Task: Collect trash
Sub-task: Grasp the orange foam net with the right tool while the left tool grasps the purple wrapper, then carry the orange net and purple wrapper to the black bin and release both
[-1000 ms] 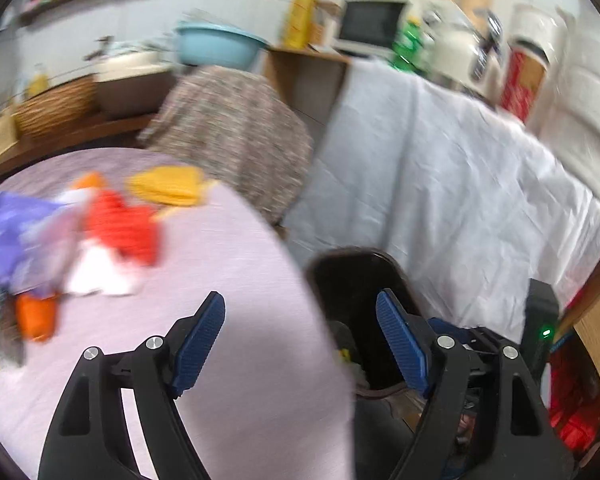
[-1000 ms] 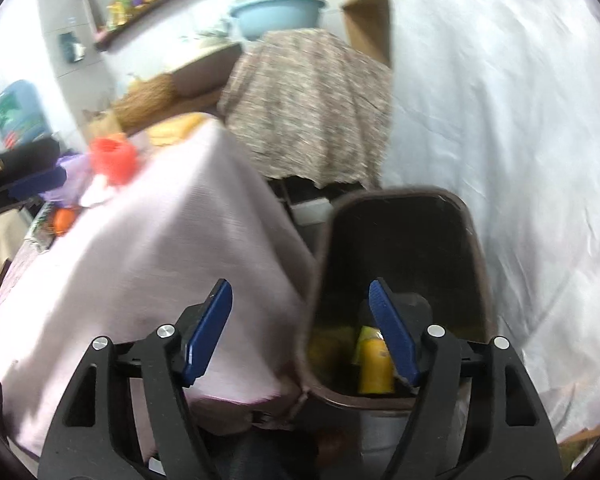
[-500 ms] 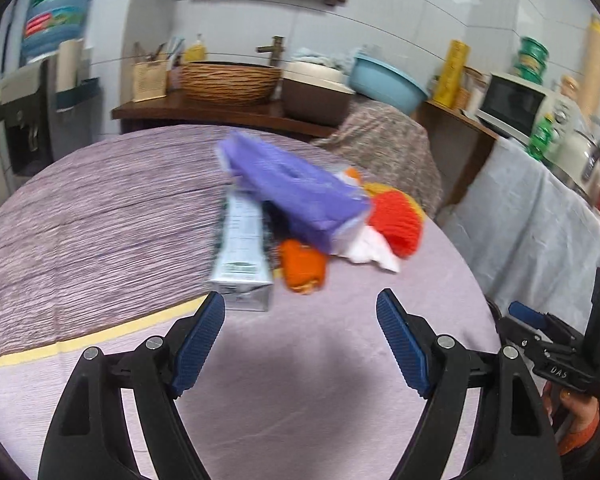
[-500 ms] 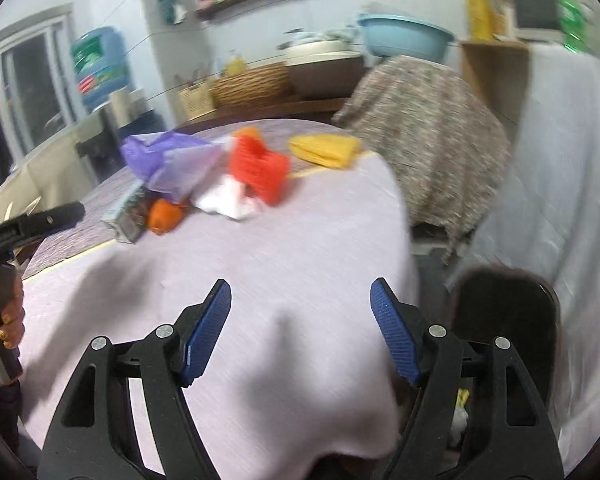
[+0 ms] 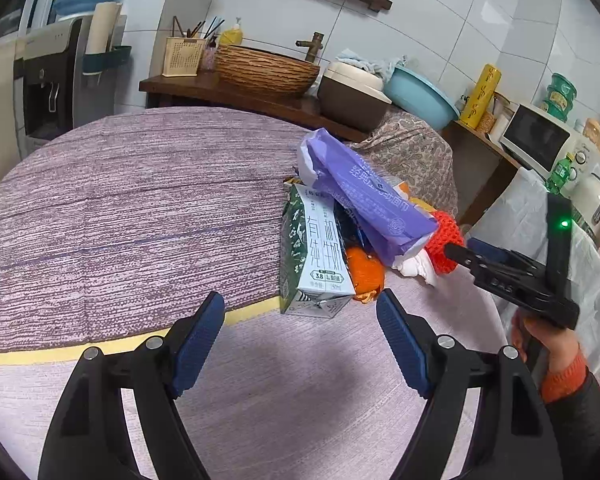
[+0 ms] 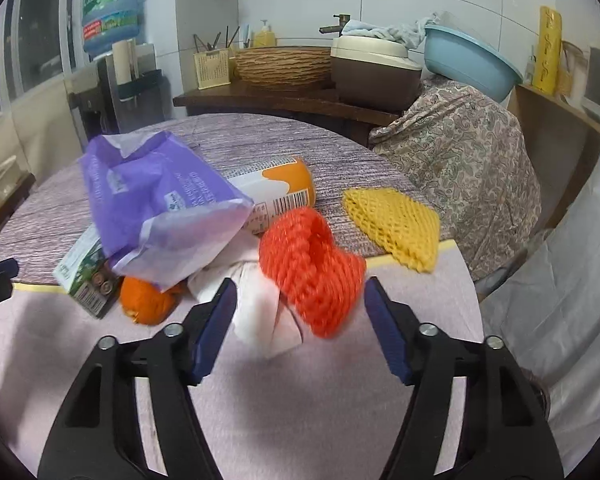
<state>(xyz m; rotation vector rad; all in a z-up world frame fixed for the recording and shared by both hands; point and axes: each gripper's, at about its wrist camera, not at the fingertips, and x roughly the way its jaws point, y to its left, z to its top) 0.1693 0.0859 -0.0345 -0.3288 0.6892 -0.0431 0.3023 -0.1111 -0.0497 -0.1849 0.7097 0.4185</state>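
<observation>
A trash pile lies on the round table [image 5: 140,208]. It holds a green-white milk carton [image 5: 314,256], a purple plastic bag [image 5: 364,196], an orange peel [image 5: 364,272], white tissue [image 6: 260,312], a red foam net [image 6: 312,268], a yellow foam net [image 6: 392,228] and an orange-white carton [image 6: 276,192]. My left gripper [image 5: 300,344] is open and empty, just short of the milk carton. My right gripper [image 6: 298,324] is open and empty, its jaws on either side of the red net and tissue; from the left wrist it shows at the pile's right [image 5: 512,276].
A counter behind the table holds a wicker basket [image 5: 264,68], a brown pot [image 5: 352,98] and a blue basin [image 5: 420,96]. A paisley-covered chair [image 6: 460,152] stands at the table's far right edge. White cloth [image 6: 572,280] drapes on the right. A water dispenser [image 5: 56,68] stands left.
Both grippers swung from the dark bin beside the table back over the tabletop and closed in on the trash pile. Both stayed open and empty.
</observation>
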